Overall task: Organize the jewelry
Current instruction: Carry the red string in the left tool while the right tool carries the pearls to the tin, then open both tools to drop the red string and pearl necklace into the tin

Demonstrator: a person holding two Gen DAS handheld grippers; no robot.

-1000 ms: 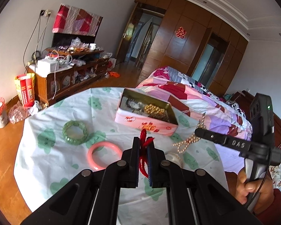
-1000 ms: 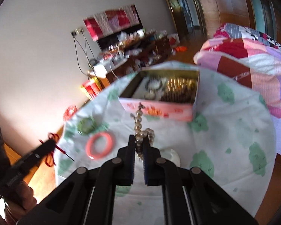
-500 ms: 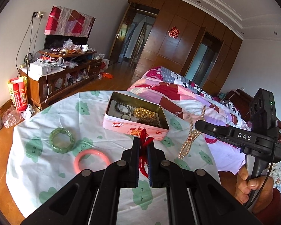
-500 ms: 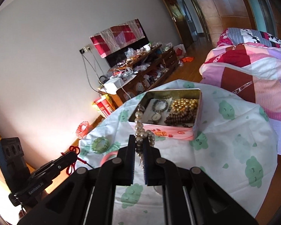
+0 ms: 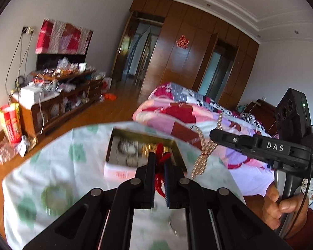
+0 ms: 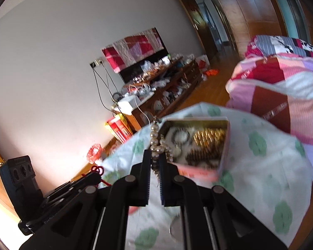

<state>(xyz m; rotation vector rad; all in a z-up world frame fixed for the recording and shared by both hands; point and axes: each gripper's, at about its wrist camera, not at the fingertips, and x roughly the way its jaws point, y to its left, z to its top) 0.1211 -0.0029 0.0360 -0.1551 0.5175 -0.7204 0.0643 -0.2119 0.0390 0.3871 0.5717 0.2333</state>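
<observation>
My left gripper [image 5: 159, 159] is shut on a red knotted cord [image 5: 161, 162], held above the near rim of the open pink tin [image 5: 123, 171]. The tin holds a watch, gold beads and brown beads [image 6: 206, 152]. To the right hangs a pearl necklace [image 5: 202, 156], pinched in my right gripper [image 5: 213, 134]. In the right wrist view that gripper [image 6: 155, 158] is shut on the pearl necklace [image 6: 156, 141] just left of the tin [image 6: 224, 145]. The left gripper [image 6: 94, 177] with the red cord [image 6: 98, 169] shows at the lower left.
A green bangle [image 5: 56, 195] lies on the round table's white cloth with green prints [image 5: 52, 166]. A small round disc [image 6: 176, 227] sits near the front. A quilted bed [image 5: 177, 112] stands behind right, a cluttered wooden cabinet [image 5: 58, 104] at left.
Both grippers rose and moved toward the tin, each keeping its piece. The pearl necklace lifted off the cloth and now hangs free. The pink bangle has dropped out of sight.
</observation>
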